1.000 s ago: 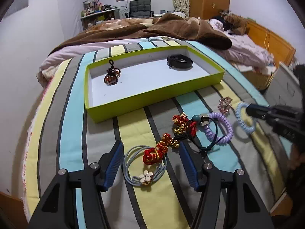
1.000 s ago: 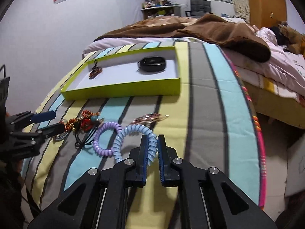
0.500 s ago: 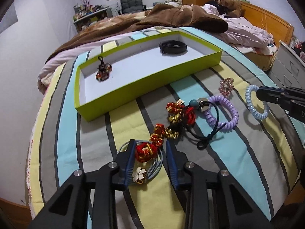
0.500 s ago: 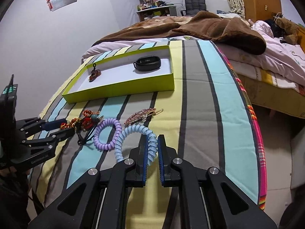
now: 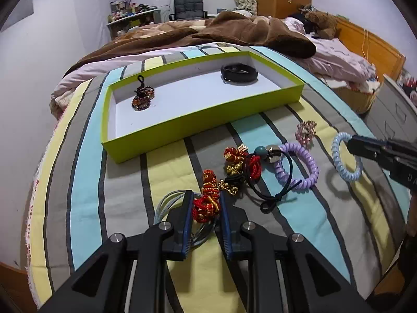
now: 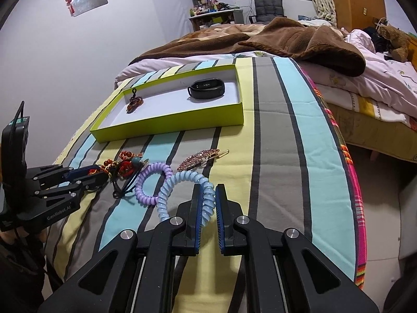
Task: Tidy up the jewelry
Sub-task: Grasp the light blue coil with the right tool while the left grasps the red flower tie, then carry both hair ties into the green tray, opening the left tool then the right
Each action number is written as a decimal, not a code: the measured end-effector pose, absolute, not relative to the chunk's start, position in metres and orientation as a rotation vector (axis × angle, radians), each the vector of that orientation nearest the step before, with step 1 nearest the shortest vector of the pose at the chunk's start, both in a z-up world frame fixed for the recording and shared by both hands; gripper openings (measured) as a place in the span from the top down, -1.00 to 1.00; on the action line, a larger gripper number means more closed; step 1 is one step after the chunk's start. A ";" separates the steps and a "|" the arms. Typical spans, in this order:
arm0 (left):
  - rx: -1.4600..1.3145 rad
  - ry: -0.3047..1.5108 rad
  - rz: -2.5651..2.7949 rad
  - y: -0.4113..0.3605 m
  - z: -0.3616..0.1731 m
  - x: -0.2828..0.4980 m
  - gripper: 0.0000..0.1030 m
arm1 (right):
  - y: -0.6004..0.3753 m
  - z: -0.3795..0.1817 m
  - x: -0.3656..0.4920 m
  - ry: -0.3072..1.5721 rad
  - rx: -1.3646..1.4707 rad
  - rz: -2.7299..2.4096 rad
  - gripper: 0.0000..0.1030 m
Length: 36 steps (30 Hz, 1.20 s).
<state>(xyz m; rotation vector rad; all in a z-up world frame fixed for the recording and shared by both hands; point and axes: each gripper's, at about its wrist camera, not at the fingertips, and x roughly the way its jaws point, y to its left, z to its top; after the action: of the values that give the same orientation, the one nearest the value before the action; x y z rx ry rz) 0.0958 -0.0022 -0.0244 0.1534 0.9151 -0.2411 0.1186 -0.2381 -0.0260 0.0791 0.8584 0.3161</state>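
Surface: striped bedcover (image 5: 86,182) on a bed is used as the work area, with a brown blanket (image 5: 247,31) and a desk under the window seen behind.
Left gripper (image 5: 206,206): narrowed around the red knotted ornament (image 5: 207,204), which is pinched between the blue pads; a grey hair-tie bundle (image 5: 166,200) is lying partly under the left finger.
Right gripper (image 6: 207,203): closed on the pale blue coil hair tie (image 6: 182,182), whose loop is held slightly off the cover.
Loose pieces: a purple coil tie (image 6: 151,180), a black cord (image 5: 273,198), a red and gold charm cluster (image 5: 237,159) and a pink rhinestone clip (image 6: 200,156) are left just beyond the grippers.
Destination: the lime-green tray (image 5: 182,127) is set farther back; a brown bead charm (image 5: 142,96) and a black band (image 5: 239,73) are already laid inside, well apart.
Step in hand: both held pieces are judged ready to be carried to the tray.
Advice: the red ornament should be lifted slowly, since it appears strung to the gold charms and may drag the cord; the grey bundle should be checked for snagging.
Placement: bare white floor between the two stored items should be aimed for, and release should be made low over it.
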 end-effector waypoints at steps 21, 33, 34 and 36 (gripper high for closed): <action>0.040 0.805 -0.217 0.020 0.013 0.088 0.60 | -0.233 0.004 0.120 0.793 0.095 0.353 0.81; 0.007 0.757 -0.196 0.035 0.037 0.119 0.60 | -0.200 0.033 0.177 0.775 0.032 0.395 0.81; 0.000 0.757 -0.195 0.037 0.038 0.124 0.60 | -0.197 0.035 0.183 0.777 0.026 0.395 0.81; -0.012 0.760 -0.194 0.040 0.038 0.132 0.60 | -0.191 0.037 0.200 0.781 0.015 0.393 0.81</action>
<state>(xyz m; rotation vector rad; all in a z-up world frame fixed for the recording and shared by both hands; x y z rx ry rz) 0.1325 0.0398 0.0380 -0.0118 0.7600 -0.1942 0.1998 -0.1905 0.0366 0.0150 0.7812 0.3926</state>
